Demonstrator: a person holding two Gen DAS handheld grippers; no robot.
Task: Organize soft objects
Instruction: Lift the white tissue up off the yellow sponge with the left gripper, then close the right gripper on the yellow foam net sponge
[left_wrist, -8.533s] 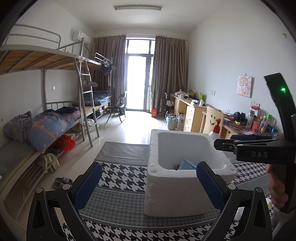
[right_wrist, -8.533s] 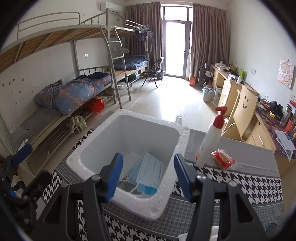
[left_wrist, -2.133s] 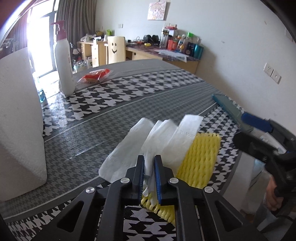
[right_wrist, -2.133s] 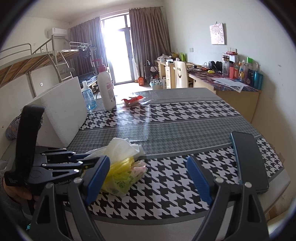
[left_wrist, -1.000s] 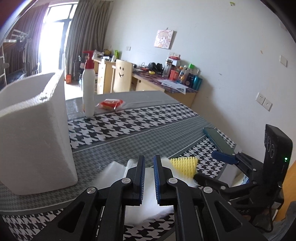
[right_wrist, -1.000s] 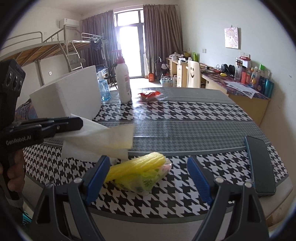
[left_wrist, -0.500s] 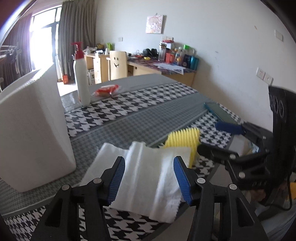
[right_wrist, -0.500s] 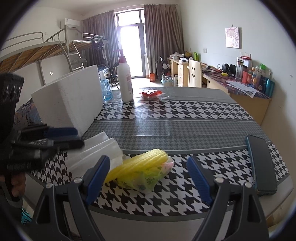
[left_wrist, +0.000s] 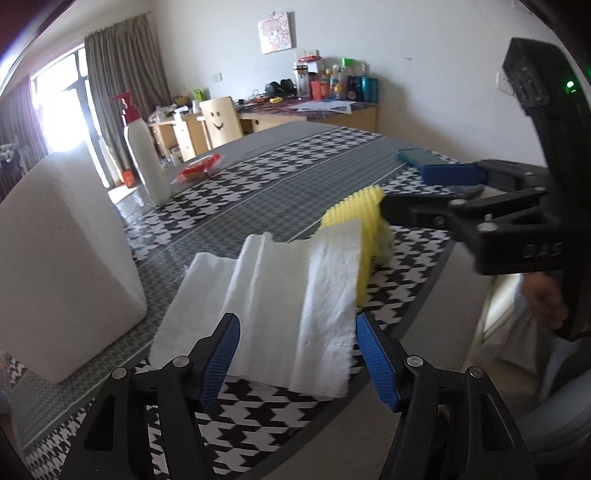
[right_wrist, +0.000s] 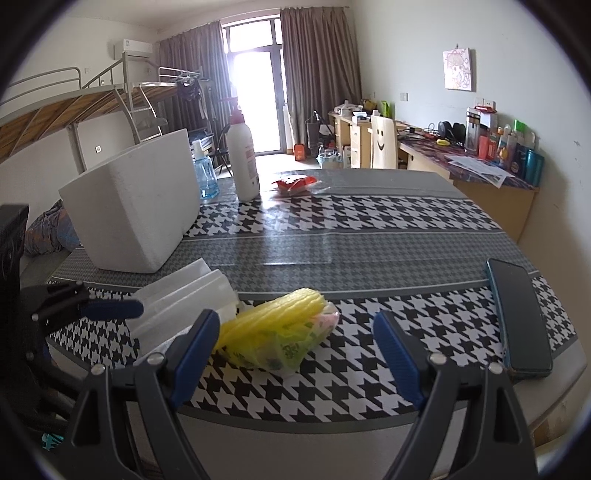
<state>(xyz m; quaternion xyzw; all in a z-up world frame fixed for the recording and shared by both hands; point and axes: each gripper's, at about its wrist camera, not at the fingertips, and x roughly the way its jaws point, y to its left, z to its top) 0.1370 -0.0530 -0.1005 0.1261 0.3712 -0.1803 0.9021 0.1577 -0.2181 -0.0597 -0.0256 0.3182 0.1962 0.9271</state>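
— Where is the tissue sitting?

— The white paper towel (left_wrist: 280, 295) is lying rumpled on the houndstooth table (right_wrist: 369, 236), at the near edge, between the foam box (left_wrist: 62, 266) and the yellow foam net (left_wrist: 364, 229). Its far corner is overlapping the net, so part of the net is being hidden in the left wrist view.

— And the left gripper?

— The left gripper (left_wrist: 297, 358) is hanging over the towel's near end with its blue pads (left_wrist: 221, 354) spread wide, one on each side of the sheet, holding nothing.

— The right one?

— The right gripper (right_wrist: 297, 356) is also standing wide apart and empty, facing the net and the crumpled plastic bag (right_wrist: 291, 343) under it. In the left wrist view it is showing blurred at the right, and it is cutting off the net's far end.

— Can you read what is in the bag?

— No; something pink is showing at its far end, but it is too small to tell.

— What else is sitting on the table?

— A dark phone (right_wrist: 517, 314) is lying near the right edge, its near end beside the table's front right corner. Toward the far edge a pump bottle (right_wrist: 242, 162) is standing beside a red packet (right_wrist: 295, 182), and a blue bottle (right_wrist: 205, 177) is being half hidden behind the box. The box's inside is not showing from either camera.
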